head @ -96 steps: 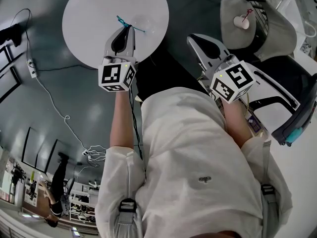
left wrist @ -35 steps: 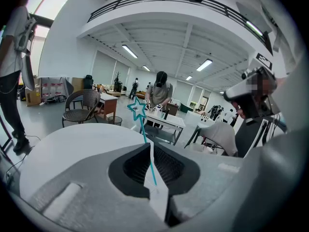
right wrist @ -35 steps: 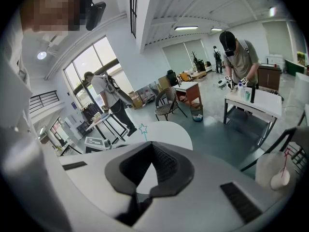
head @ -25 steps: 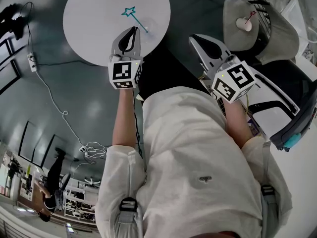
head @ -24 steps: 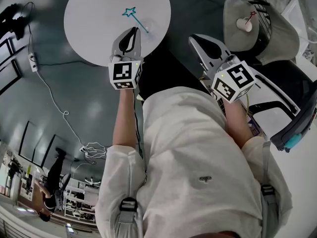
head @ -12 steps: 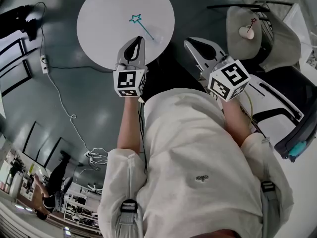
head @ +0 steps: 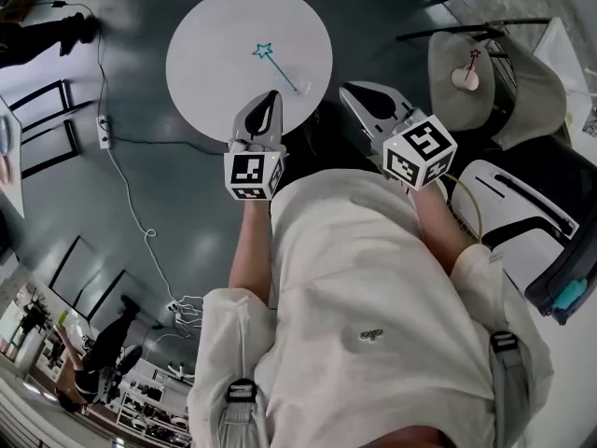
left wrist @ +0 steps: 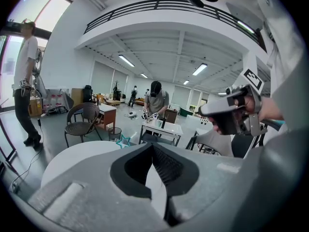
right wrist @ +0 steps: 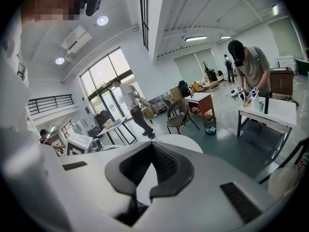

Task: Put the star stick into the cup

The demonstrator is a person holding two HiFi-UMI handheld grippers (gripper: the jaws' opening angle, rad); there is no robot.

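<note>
The teal star stick (head: 280,67) is over the white round table (head: 219,26), its star end (head: 262,50) toward the table's middle. Its lower end sits by the near right rim, where a clear cup (head: 301,91) is only faintly visible. My left gripper (head: 272,94) is at the table's near edge, just short of the stick, shut and empty. The left gripper view shows the star (left wrist: 124,140) beyond my closed left gripper (left wrist: 153,147). My right gripper (head: 347,89) hangs right of the table, shut on nothing; its own view shows my right gripper (right wrist: 152,144) with jaws together.
A beige chair (head: 504,82) at the upper right carries a small pale object with a red star stick (head: 467,73). A white machine (head: 513,203) stands at the right. A cable (head: 131,203) trails over the dark floor. Other people stand and work (left wrist: 155,100) farther off.
3.8 s ago my left gripper held the stick over the table. It has since let go and drawn back toward the body; the stick stays on the table.
</note>
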